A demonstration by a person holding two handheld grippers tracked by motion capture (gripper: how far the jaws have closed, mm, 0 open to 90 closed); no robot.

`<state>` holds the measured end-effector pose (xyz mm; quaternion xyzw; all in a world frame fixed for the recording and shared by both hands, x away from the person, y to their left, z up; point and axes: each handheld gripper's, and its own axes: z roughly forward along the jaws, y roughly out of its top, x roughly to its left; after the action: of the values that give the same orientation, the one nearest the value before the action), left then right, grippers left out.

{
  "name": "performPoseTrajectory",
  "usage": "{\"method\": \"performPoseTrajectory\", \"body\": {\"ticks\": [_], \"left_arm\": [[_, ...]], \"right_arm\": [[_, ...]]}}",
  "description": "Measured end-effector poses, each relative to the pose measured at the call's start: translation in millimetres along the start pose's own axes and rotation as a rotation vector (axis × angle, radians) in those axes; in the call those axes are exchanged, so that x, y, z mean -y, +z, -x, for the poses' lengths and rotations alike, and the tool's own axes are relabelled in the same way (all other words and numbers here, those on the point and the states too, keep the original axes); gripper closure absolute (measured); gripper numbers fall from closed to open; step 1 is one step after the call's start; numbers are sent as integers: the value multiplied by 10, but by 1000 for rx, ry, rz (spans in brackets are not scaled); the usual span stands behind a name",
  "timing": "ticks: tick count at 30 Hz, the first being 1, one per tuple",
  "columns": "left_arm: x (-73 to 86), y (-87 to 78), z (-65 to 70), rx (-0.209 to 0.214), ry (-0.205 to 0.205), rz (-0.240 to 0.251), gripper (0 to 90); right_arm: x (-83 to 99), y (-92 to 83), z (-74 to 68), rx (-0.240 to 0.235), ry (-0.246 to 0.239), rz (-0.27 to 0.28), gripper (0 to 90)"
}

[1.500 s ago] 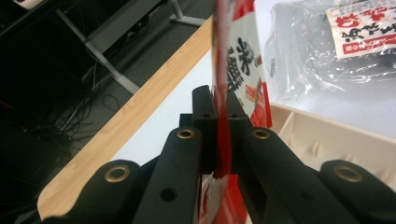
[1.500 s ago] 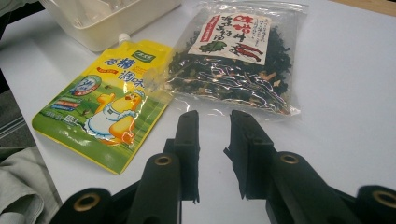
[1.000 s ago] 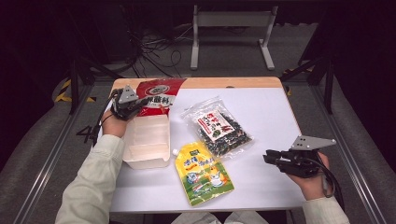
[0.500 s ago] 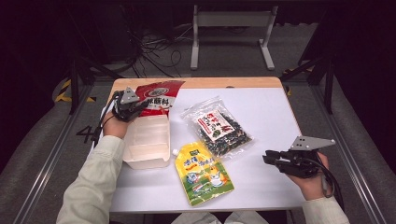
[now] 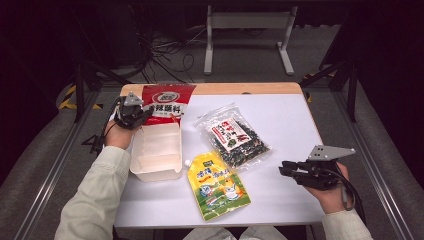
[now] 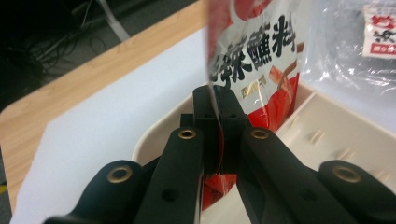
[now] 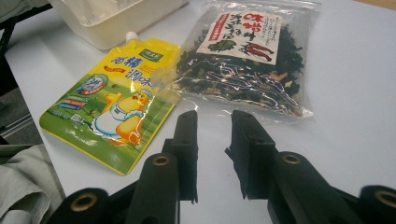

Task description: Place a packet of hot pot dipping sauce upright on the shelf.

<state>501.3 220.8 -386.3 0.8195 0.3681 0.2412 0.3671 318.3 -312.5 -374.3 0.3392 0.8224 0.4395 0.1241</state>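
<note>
The red seasoning packet (image 5: pixel 167 102) stands at the far left of the bench (image 5: pixel 295 125), its lower edge dipping into the far end of the cream box (image 5: pixel 156 155) and its top leaning toward the far wooden edge. Its long axis runs near-to-far, roughly in line with the box's own long side. In the left gripper view the packet (image 6: pixel 261 60) rises straight up out of the left tongs (image 6: pixel 218 116), which are pressed together on its lower left edge, with the box wall (image 6: pixel 327 126) just to the right beneath it. In the high view the left tongs (image 5: pixel 142 117) sit at the packet's left side, over the far left corner of the box.

So the relation that matters: the packet already hangs over the open box, and the box's bare floor lies near of it, toward the person. Laying the packet down probably means tipping its top toward the near end so its length matches the box's length.

The other 2 pouches lie flat to the right of the box: the yellow spout pouch (image 5: pixel 217 186) just beside its near right corner, the clear seaweed bag (image 5: pixel 235 136) farther right, their corners overlapping or nearly so. The right tongs (image 5: pixel 286 170) rest low at the near right, spread with nothing between them, pointing left at these 2. In the right gripper view the seaweed bag (image 7: pixel 247 60) lies just ahead of the right tongs (image 7: pixel 214 122), nearer than the yellow pouch (image 7: pixel 112 107), so the right hand is the closer one for both.
</note>
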Motion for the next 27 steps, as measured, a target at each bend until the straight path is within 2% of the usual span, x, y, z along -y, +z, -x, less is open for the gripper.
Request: {"method": "performPoseTrajectory", "body": {"ticks": [5,8,13,15,18,23,24,26,27], "left_arm": [[-20,63,54,-19,17,-68,894],[-16,74,34,-6,-28,-82,895],[-24,83,47,-9,-44,-114,895],[-40,89,63,-25,-28,-138,894],[-44,97,85,-40,-27,-144,894],[-59,119,116,-49,-16,-181,895],[-66,131,127,-53,-4,-202,896],[-80,170,191,-92,49,-238,896],[-84,183,209,-106,62,-251,896]], "right_arm": [[8,-3,7,-1,4,0,712],[7,-2,2,-2,1,0,711],[7,3,3,-3,3,-2,711],[7,8,0,-4,3,-1,711],[5,4,-2,-5,1,-1,710],[7,1,2,-5,3,-1,711],[7,2,1,-6,1,-1,710],[5,3,-4,-7,0,-1,711],[4,3,-6,-8,-2,-1,709]]}}
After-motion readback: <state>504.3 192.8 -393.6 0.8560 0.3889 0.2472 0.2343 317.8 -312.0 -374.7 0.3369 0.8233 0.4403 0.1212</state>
